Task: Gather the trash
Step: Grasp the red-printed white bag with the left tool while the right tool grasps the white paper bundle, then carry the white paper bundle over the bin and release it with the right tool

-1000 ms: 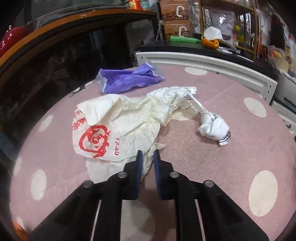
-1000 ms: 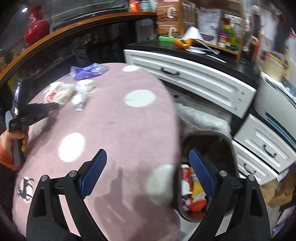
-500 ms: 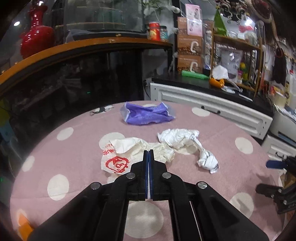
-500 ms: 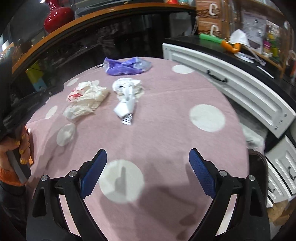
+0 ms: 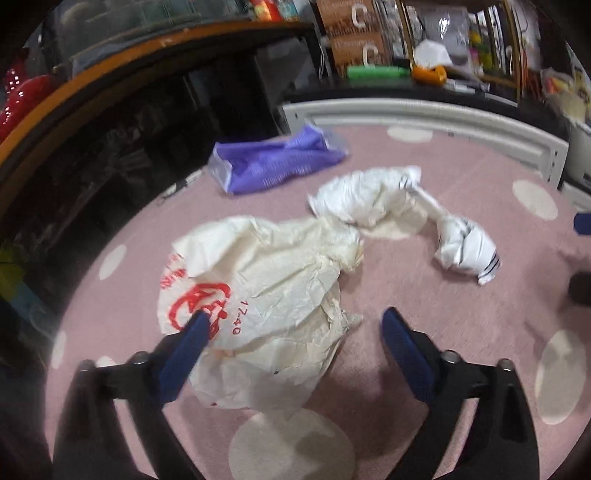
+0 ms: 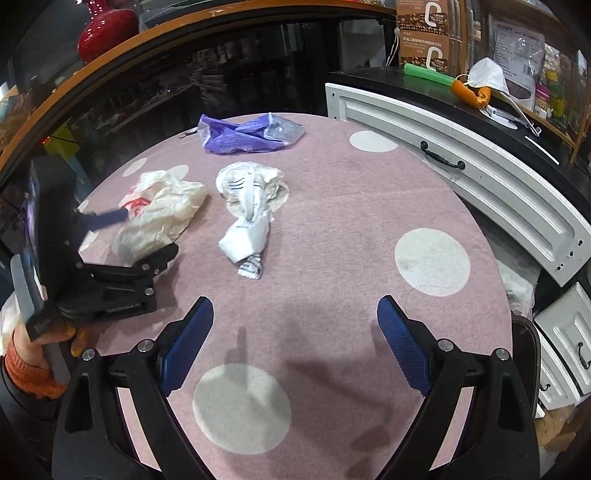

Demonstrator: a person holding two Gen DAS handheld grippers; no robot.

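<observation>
A crumpled cream wrapper with red print [image 5: 266, 280] lies on the pink dotted table [image 5: 443, 332]. My left gripper [image 5: 295, 315] hangs low over its near end, jaws opening, the paper between the pads but not pressed. Right of it lies a twisted white bag with black stripes [image 5: 399, 206], and a purple bag [image 5: 273, 166] sits at the far edge. In the right wrist view, my right gripper [image 6: 295, 302] stands open over bare cloth, short of the white bag [image 6: 251, 206]. The left gripper [image 6: 147, 233] straddles the cream wrapper [image 6: 162, 214] there.
White drawer cabinets [image 6: 461, 173] curve along the table's right side, with a dark bin [image 6: 524, 343] in the gap below. A dark glass counter with a red vase [image 6: 103, 29] stands behind. A hand in an orange sleeve [image 6: 26, 369] holds the left gripper.
The left gripper went from shut to wide open and came back down close over the cream wrapper. The right gripper swung left from over the bin to over the table.
</observation>
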